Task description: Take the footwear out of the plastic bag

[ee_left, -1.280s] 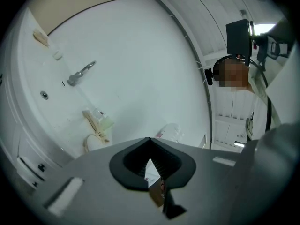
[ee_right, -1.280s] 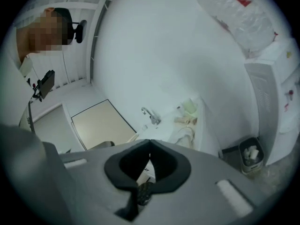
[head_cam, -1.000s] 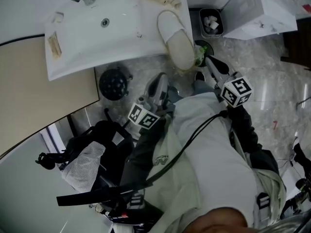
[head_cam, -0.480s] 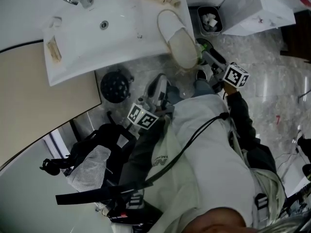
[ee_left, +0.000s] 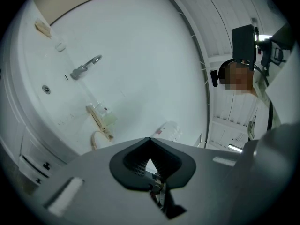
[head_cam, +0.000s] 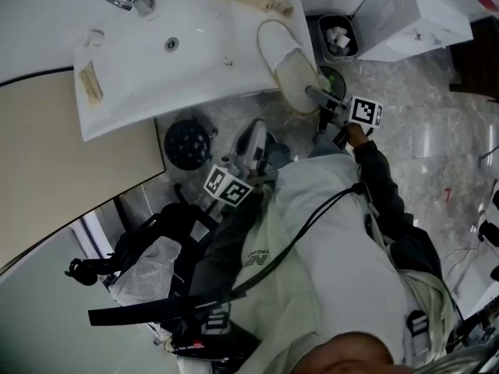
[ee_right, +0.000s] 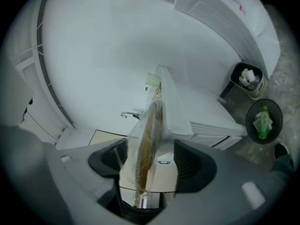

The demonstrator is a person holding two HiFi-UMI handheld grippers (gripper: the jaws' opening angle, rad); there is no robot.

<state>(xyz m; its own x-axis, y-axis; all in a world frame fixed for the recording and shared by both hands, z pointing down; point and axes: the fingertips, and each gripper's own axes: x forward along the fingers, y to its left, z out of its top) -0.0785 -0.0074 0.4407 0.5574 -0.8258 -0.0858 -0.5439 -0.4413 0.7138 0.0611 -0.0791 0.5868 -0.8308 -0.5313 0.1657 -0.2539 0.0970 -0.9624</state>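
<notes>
Item: one slipper point(head_cam: 284, 57), white, sealed in a clear plastic bag point(ee_right: 132, 139). Location: right edge of the white tabletop point(head_cam: 156, 76), long axis running along that edge, toe end overhanging the near right corner and pointing toward the person.

Right hand-held gripper point(head_cam: 316, 96): at the toe end, dark-sleeved arm extended forward. The jaws have just been opening and stand wide apart with the bagged slipper edge-on between them, close to the left pad and clear of the right.

Left hand-held gripper point(ee_left: 150, 156): jaws closed, empty, held level below the tabletop's near edge, arm tucked near the body.
</notes>
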